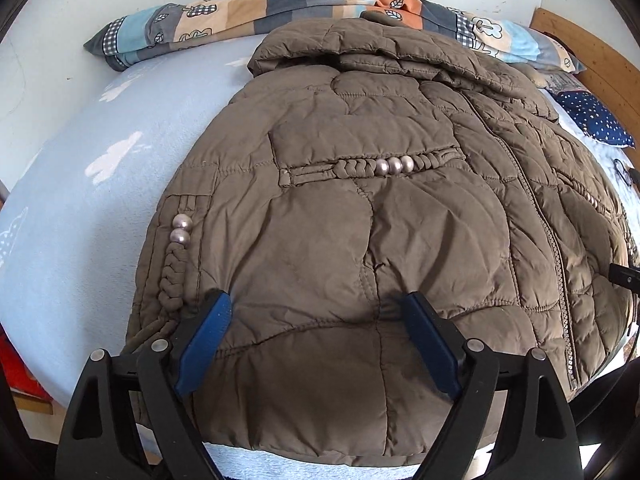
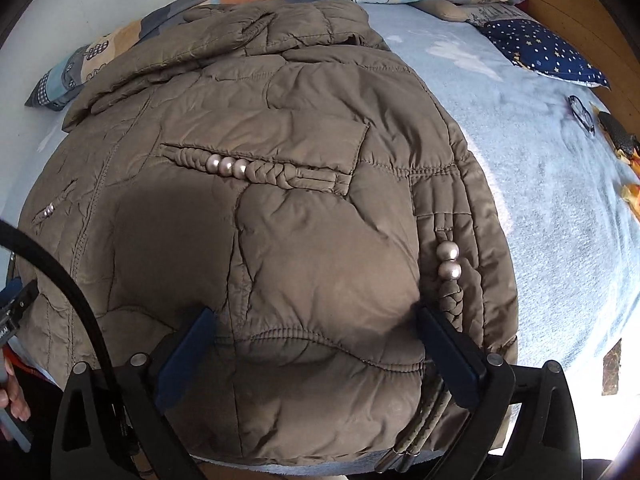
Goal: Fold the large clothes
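A brown quilted coat (image 1: pixel 360 208) lies spread flat on a bed (image 1: pixel 72 208) covered with a pale blue sheet, front side up, its hood toward the wall and its hem toward the cameras. A zip (image 1: pixel 540 216) runs down its middle. Each chest pocket carries a braided trim with three pearl beads (image 1: pixel 394 165), and more beads (image 1: pixel 179 229) sit on the braid along each side edge.

The left gripper (image 1: pixel 316 312) hovers low over the hem on the coat's left half, its blue pads (image 1: pixel 208 340) standing wide apart with the fabric bulging between them; the tips seem to touch the cloth, yet nothing is clamped. The right gripper (image 2: pixel 316 328) sits likewise over the other half of the hem, jaws spread wide, a puffed fold of coat between the pads (image 2: pixel 448 356) but not pinched.

Beyond the hood lies a patchwork quilt (image 1: pixel 240 16), rolled along the wall. A dark blue starred pillow (image 2: pixel 544 52) rests near the wooden headboard (image 2: pixel 572 4).
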`<state>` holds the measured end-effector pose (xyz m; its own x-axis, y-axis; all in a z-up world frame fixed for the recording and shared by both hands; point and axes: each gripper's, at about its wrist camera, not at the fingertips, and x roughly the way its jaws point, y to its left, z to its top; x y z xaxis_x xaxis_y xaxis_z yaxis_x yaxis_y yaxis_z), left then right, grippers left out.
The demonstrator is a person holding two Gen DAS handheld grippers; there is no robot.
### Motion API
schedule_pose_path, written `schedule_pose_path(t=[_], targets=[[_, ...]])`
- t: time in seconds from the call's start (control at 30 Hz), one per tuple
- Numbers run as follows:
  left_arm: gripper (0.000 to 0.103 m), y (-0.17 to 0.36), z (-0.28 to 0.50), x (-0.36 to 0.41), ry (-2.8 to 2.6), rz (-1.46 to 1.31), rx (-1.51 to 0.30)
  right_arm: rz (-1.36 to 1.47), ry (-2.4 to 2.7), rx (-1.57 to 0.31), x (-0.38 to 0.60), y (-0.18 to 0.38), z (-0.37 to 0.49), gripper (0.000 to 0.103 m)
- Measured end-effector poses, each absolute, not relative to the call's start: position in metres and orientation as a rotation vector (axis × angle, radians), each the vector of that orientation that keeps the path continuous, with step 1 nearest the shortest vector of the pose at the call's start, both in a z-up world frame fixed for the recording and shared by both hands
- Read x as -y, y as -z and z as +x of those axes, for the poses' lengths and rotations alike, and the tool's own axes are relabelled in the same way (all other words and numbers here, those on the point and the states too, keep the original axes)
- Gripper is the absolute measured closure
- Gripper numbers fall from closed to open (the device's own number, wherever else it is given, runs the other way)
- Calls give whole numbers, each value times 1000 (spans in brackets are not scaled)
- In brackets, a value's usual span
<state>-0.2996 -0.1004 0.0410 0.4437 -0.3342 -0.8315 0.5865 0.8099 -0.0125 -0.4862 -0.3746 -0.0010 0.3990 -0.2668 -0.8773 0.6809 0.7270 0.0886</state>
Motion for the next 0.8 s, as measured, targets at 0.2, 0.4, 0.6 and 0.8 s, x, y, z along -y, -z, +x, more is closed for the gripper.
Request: schedule_pose_path(t=[0.2,0.4,0.6,0.8], targets=[[12,-39,-298,101,574,275,-976,497,655,-1005,373,1,-484,0],[10,-38,-302,101,542,267,-973,661,604,-871,382,-2,-507,0],[10,-38,-303,101,535,264,-970,538,614,-948,373,0,-494,0],[10,-37,-308,101,531,289,-936,538,608,-981,376,2,-493,0]])
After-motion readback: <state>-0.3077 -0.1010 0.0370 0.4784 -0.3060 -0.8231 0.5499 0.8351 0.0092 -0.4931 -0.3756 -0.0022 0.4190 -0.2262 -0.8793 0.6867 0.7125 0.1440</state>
